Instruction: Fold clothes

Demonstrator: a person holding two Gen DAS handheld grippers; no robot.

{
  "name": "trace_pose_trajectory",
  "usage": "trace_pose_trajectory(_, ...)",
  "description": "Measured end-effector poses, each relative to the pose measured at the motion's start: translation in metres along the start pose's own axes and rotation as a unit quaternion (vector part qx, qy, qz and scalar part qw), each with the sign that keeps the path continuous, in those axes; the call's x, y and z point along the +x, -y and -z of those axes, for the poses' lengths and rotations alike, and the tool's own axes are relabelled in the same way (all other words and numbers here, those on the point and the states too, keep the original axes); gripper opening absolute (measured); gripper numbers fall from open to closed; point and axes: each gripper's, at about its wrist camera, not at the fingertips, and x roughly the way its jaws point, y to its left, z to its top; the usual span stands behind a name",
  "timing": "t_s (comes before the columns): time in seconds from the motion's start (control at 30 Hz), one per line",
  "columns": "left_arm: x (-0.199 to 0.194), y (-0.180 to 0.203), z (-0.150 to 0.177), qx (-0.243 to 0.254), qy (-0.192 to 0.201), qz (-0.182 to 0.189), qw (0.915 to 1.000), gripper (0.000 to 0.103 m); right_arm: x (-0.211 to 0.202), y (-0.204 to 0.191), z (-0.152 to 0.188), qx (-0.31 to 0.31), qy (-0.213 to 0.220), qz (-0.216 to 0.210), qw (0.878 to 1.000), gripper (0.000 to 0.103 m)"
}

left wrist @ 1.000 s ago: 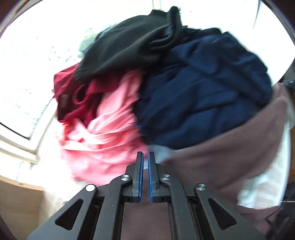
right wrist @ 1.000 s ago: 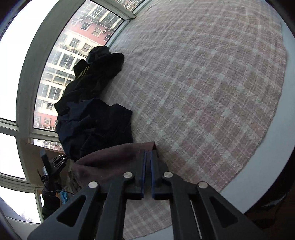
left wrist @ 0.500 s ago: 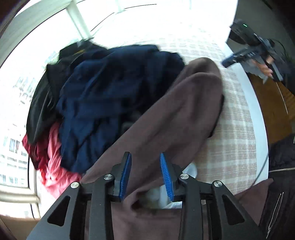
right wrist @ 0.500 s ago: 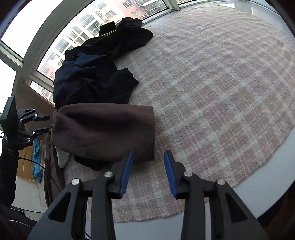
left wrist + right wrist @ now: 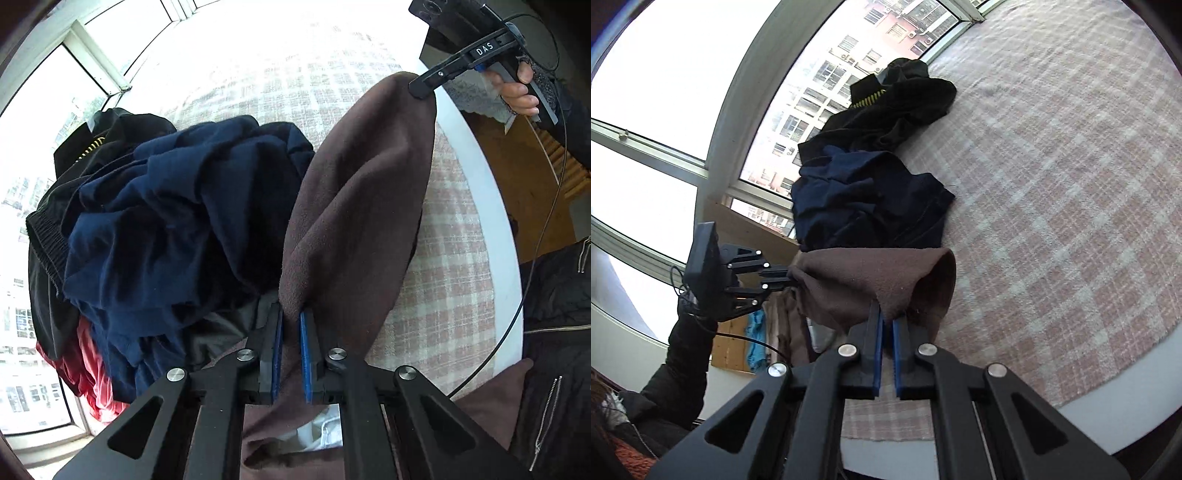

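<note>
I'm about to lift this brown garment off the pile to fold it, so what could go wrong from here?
1. Both hand-held grippers, left and right, have just closed on thin edges of the brown garment; a bunched edge could slip out when pulled.
2. It rests against the navy garment in the pile, so lifting may drag that along.
3. It hangs close to the edge of the checked cover, so a dropped corner might fall off.

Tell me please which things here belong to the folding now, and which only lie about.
In use:
- brown garment, held at both ends
- left gripper, just closed on it
- right gripper, just closed on it

Lying about:
- navy garment
- black jacket
- red garment
- checked blanket
</note>
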Motion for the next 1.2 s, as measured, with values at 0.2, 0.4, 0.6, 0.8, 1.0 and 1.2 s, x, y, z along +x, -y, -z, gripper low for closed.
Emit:
trace_pose_trajectory(0.2, -0.033, -0.023, 0.015, -0.047, 0.025, -0.026, 0.9983, 0.008, 0.024, -0.014, -0.027, 0.038, -0.033, -0.031, 0.998, 0.006)
trace_pose_trajectory(0.4, 0.024, -0.09, 0.014, -0.136, -0.009, -0.033, 0.9901, 0.016, 0.088, 0.012, -0.065, 0.074, -0.047, -0.023, 0.996, 0.011)
trace_pose_trajectory(0.6, 0.035, -0.105, 0.02, -0.148, -0.008, -0.009, 0.9888, 0.028, 0.06, 0.003, -0.051, -0.026, -0.028, -0.033, 0.999, 0.032)
trace_pose_trajectory(0.8, 0.039, -0.114, 0.02, -0.155, -0.012, 0.001, 0.9878, 0.033, 0.054, 0.007, -0.007, -0.123, -0.051, 0.034, 0.991, 0.033)
trace_pose_trajectory(1.0, 0.046, -0.114, 0.013, -0.142, -0.019, 0.002, 0.9896, 0.033, 0.079, -0.024, 0.02, -0.267, -0.026, 0.118, 0.956, 0.033)
trace_pose_trajectory(1.2, 0.053, -0.113, 0.008, -0.137, -0.015, -0.008, 0.9905, 0.033, 0.105, -0.045, 0.01, -0.323, -0.047, 0.145, 0.934, 0.01)
